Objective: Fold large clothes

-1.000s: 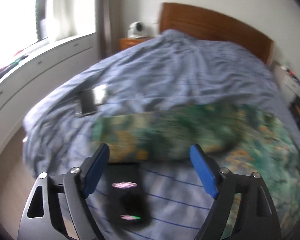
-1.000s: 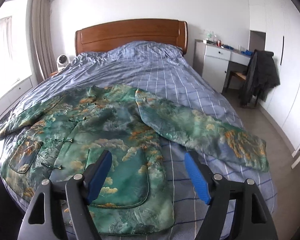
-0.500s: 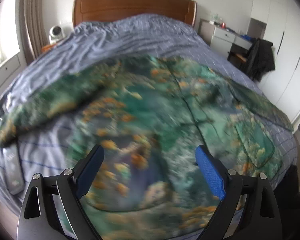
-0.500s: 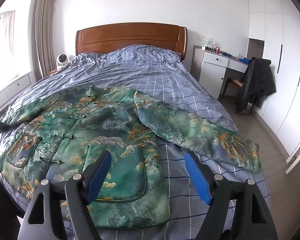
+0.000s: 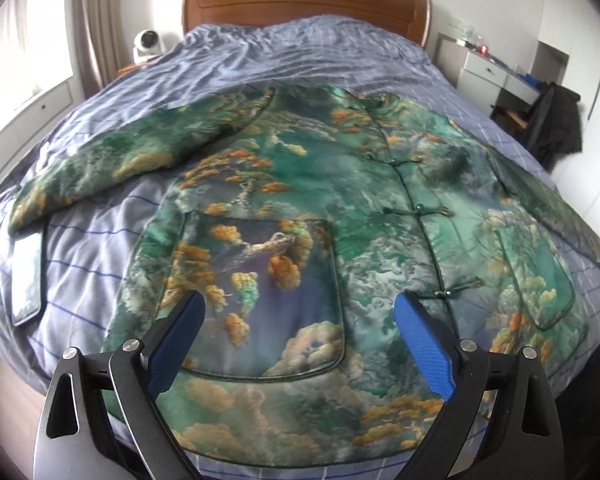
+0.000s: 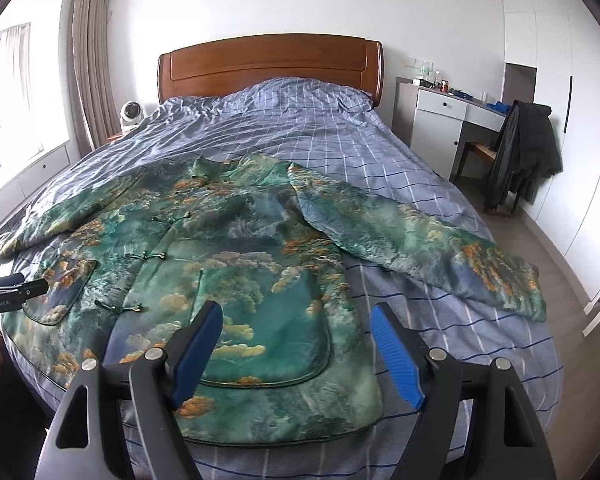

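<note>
A green padded jacket [image 5: 340, 184] with orange and cloud patterns lies flat, front up, on the bed, knot buttons fastened and both sleeves spread out. My left gripper [image 5: 300, 304] hovers above its lower left pocket near the hem. Its jaws are opening, with only the cloth far below them. In the right wrist view the jacket [image 6: 236, 232] fills the bed's near half. My right gripper [image 6: 297, 312] stands open above the right pocket, holding nothing. The left gripper's fingers [image 6: 20, 286] poke in at the left edge.
A dark phone [image 5: 28, 276] lies on the blue checked duvet [image 5: 300, 52] beside the left sleeve's cuff. Behind are a wooden headboard [image 6: 268, 64] and a small white fan [image 6: 131, 114]. A dark coat [image 6: 520, 152] hangs on a chair by the white desk at the right.
The left wrist view swung from the bed's left side and the phone to over the jacket's hem, and its jaws spread wider. The right gripper barely shifted.
</note>
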`<action>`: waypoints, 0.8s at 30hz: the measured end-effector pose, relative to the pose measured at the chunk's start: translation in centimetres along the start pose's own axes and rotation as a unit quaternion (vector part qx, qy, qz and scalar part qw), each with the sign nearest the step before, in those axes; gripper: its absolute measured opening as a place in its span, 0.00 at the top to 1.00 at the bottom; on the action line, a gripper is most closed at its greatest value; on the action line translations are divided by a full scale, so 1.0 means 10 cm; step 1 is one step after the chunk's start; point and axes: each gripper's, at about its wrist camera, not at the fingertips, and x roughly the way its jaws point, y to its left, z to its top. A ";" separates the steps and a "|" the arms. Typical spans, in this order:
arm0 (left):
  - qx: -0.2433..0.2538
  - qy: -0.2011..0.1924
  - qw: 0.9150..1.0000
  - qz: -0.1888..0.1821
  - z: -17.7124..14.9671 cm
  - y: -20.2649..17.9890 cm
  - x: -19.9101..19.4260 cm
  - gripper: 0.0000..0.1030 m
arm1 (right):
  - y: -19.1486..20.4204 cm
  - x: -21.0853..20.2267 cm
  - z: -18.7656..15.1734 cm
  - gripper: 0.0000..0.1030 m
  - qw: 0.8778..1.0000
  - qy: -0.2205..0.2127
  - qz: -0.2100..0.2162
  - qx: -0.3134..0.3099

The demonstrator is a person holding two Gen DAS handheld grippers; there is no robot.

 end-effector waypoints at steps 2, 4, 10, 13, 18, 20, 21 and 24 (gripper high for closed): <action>0.001 -0.006 1.000 0.001 0.00 -0.01 0.00 0.07 | 0.02 0.01 -0.01 0.24 1.000 0.000 0.001 0.001; 0.008 -0.015 1.000 0.007 0.01 -0.05 -0.01 0.07 | 0.02 0.03 -0.02 0.24 1.000 0.004 -0.001 0.002; 0.049 -0.011 0.999 0.020 -0.02 -0.21 -0.01 0.07 | -0.08 0.09 -0.07 0.24 0.999 0.021 -0.026 0.016; 0.054 0.004 0.998 0.016 -0.03 -0.23 0.03 0.07 | -0.16 0.15 -0.08 0.24 0.997 0.040 -0.049 0.035; 0.044 0.019 0.999 0.016 0.01 -0.17 0.10 0.05 | -0.24 0.32 -0.09 0.24 0.993 0.073 -0.076 0.045; 0.055 0.017 0.997 0.042 0.00 -0.15 0.10 0.04 | -0.25 0.35 -0.10 0.24 0.993 0.075 -0.078 0.040; 0.056 0.016 0.997 0.045 -0.01 -0.13 0.09 0.04 | -0.27 0.38 -0.11 0.24 0.994 0.077 -0.064 0.042; 0.043 0.016 0.998 0.038 -0.03 -0.05 0.04 0.04 | -0.47 0.53 -0.17 0.24 0.993 0.100 0.011 0.064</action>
